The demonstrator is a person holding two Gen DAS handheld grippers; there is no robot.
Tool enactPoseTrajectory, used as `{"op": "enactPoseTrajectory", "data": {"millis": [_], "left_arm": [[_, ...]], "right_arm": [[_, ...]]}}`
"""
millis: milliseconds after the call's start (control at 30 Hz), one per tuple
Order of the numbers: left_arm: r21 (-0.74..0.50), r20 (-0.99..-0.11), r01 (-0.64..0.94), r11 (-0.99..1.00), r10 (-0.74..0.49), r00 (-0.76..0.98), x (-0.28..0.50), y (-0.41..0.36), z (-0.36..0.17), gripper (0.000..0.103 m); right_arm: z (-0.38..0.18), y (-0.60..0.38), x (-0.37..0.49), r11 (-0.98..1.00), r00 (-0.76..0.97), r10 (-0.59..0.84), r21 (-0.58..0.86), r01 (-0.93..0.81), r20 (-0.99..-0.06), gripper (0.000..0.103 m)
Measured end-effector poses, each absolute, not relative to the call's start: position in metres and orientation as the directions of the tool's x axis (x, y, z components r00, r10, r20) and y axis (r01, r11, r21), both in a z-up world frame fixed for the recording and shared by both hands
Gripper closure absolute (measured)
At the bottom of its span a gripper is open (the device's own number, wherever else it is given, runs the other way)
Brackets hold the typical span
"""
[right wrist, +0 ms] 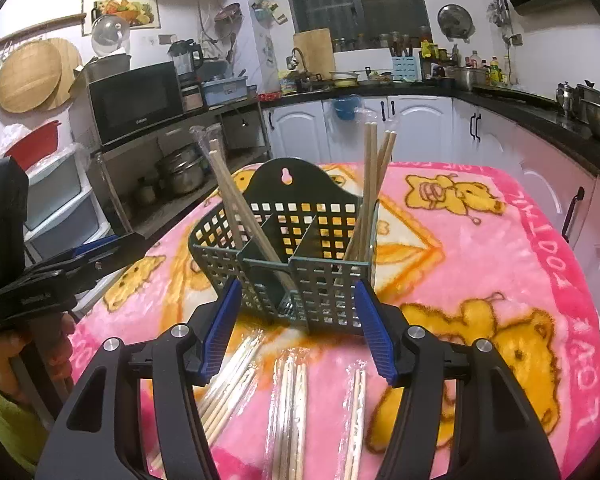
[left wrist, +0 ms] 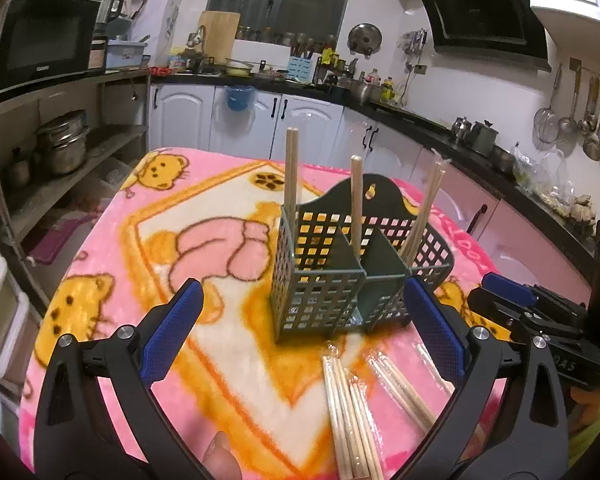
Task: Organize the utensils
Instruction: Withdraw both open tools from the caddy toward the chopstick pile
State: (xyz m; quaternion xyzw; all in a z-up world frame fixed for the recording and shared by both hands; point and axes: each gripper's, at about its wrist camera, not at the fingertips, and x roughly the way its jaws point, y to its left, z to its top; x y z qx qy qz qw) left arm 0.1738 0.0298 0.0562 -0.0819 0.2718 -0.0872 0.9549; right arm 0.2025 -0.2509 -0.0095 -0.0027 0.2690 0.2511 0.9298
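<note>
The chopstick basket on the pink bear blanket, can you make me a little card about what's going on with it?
holder: dark green chopstick basket, upright, three compartments
inside: standing chopsticks in every compartment
waiting: wrapped chopstick bundles lying on the blanket in front of the basket
left gripper: jaws open, empty
right gripper: jaws open, empty, facing the basket

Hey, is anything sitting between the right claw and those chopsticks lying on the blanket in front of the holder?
Nothing visible does. The right claw is open over the loose chopsticks, and the holder stands beyond them.
</note>
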Motion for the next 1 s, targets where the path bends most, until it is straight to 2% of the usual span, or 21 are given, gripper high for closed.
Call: {"op": "enactPoseTrajectory", "data": {"millis": [667,833,933,1000], "left_arm": [[-0.197,-0.592,0.090,0.976,-0.192,0.783,0.177,0.034,0.021,0.011],[-0.207,-0.629,0.091,0.974,-0.203,0.750,0.182,0.034,0.007,0.026],[-0.210,-0.654,0.099,0.973,-0.215,0.725,0.185,0.031,-0.002,0.039],[-0.212,-0.670,0.104,0.972,-0.222,0.709,0.187,0.029,-0.008,0.045]], "right_arm": [[-0.036,-0.253,0.202,0.882,0.690,0.432,0.114,-0.457,-0.581,0.046],[-0.047,-0.253,0.205,0.884,0.667,0.420,0.111,-0.454,-0.615,0.047],[-0.053,-0.253,0.207,0.884,0.656,0.416,0.111,-0.455,-0.630,0.047],[-0.057,-0.253,0.208,0.883,0.648,0.413,0.109,-0.456,-0.641,0.051]]}}
